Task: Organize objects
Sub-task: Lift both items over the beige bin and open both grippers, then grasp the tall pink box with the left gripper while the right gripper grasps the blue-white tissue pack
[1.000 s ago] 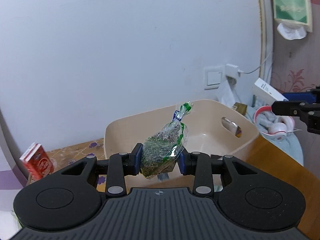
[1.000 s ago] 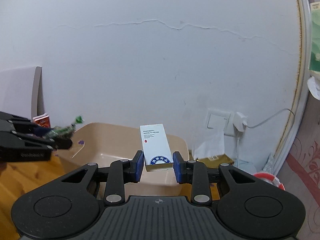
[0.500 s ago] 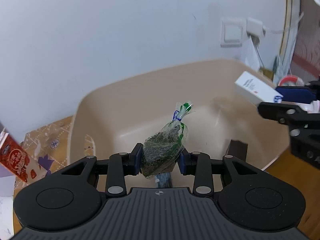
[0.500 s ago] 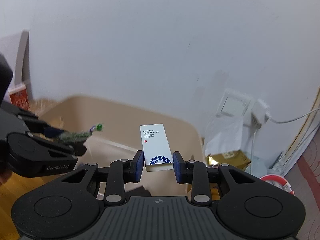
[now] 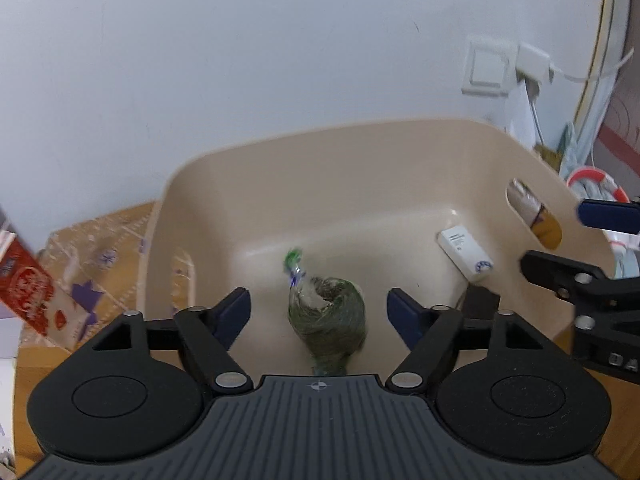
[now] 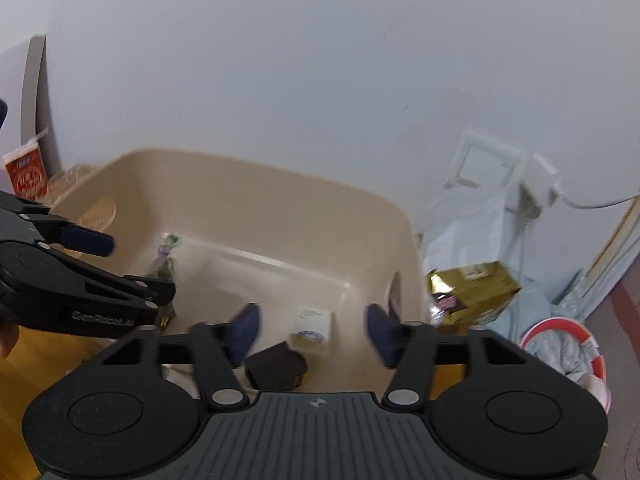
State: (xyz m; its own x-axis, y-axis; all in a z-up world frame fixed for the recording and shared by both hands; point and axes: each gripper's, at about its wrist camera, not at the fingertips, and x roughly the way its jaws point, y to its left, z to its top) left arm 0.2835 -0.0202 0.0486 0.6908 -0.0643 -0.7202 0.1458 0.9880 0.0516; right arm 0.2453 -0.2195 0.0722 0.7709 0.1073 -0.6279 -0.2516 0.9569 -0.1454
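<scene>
herb bag [image 5: 327, 316], a clear plastic pouch stuffed with dried green leaves and tied off at a green-tipped knot, is lying inside the beige tub [image 5: 360, 160], toward the near wall, with nothing gripping it. white box [image 5: 464, 254] with a blue round mark at one end is sitting in the same tub, off toward the right wall and just below the oval handle cutout; in the right wrist view it [image 6: 313, 330] is showing lower in the tub beside a small black object [image 6: 276, 368] near the front wall. left gripper [image 5: 319, 312] is hovering over the tub with its jaws spread wide, the blue pads well apart on either side of the bag and touching nothing. right gripper [image 6: 312, 330] is likewise gaping wide above the box, its pads blurred and clear of it. outside the tub, a red carton [image 5: 24, 284] is leaning at the left on a patterned mat [image 5: 96, 248], a gold packet [image 6: 472, 292] is lying just beside the tub's right wall, and a wall socket [image 5: 486, 68] with a white charger [image 5: 534, 62] plugged in is sitting on the pale wall behind. wooden tabletop [image 6: 44, 356] is showing at the lower left.
</scene>
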